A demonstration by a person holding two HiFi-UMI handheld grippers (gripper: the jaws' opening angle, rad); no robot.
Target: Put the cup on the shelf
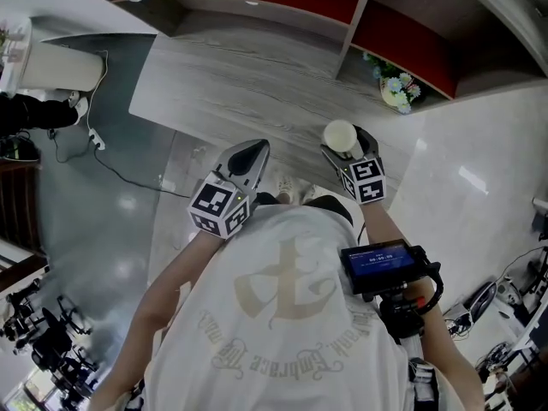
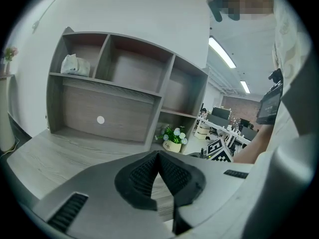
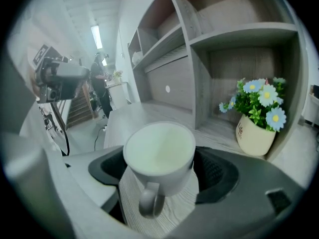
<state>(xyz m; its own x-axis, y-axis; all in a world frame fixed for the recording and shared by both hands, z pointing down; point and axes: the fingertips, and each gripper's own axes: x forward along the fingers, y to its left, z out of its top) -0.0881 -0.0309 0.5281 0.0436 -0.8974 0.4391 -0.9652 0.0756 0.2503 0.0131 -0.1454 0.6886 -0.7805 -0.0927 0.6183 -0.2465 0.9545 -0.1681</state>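
Right gripper view: the fingers (image 3: 217, 171) of my right gripper (image 3: 160, 169) grip the white cup (image 3: 159, 156) by its sides, with its handle turned toward the camera.
The cup stays upright between the fingers over the grey wood bench (image 3: 147, 112), in front of the shelf (image 3: 199, 83) and near the flower pot (image 3: 255, 133) standing in a lower compartment. I cannot tell whether the cup touches the bench. In the left gripper view, my left gripper (image 2: 158, 168) points at the shelf, its fingers (image 2: 142, 178) pressed together and empty.
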